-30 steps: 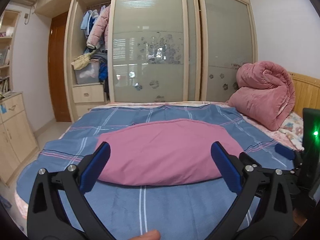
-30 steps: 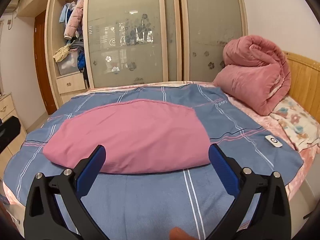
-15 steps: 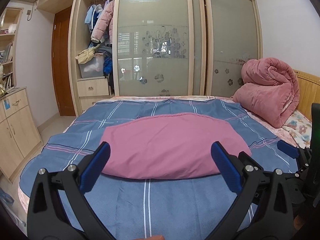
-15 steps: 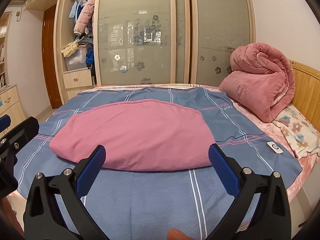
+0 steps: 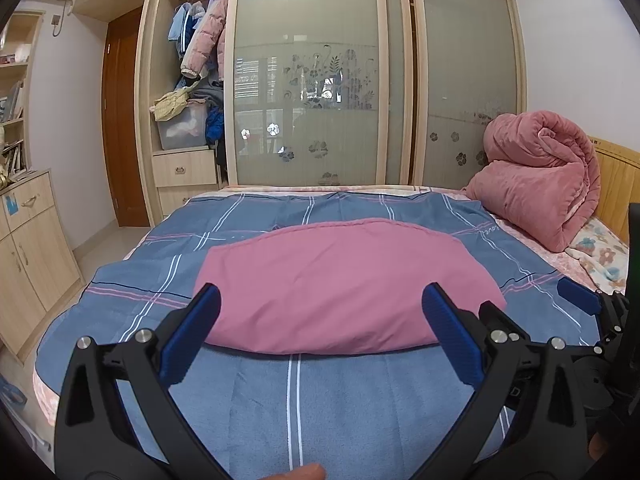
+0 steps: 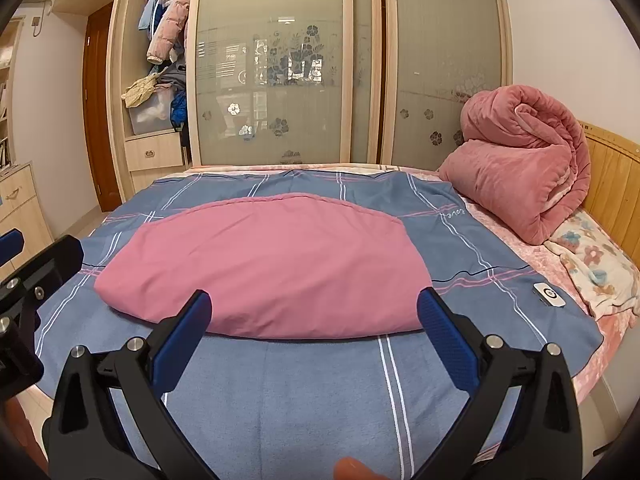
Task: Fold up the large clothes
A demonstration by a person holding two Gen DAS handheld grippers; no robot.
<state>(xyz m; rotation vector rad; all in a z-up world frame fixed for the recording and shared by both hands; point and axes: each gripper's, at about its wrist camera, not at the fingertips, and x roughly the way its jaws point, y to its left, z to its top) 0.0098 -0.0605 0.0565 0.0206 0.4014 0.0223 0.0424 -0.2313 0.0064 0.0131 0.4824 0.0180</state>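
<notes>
A large pink cloth lies folded flat in the middle of a bed, on a blue checked cover. It also shows in the right wrist view, on the same cover. My left gripper is open and empty, held above the bed's near part, short of the cloth's near edge. My right gripper is open and empty, likewise in front of the cloth. The right gripper shows at the right edge of the left wrist view, the left one at the left edge of the right wrist view.
A rolled pink quilt lies at the bed's head by a wooden headboard, with a floral pillow and a small white remote. A wardrobe with frosted sliding doors stands behind. A wooden cabinet stands at the left.
Both grippers have pulled back and risen a little from the bed, so the cloth looks smaller and further off. Both stay open. The cloth has not moved.
</notes>
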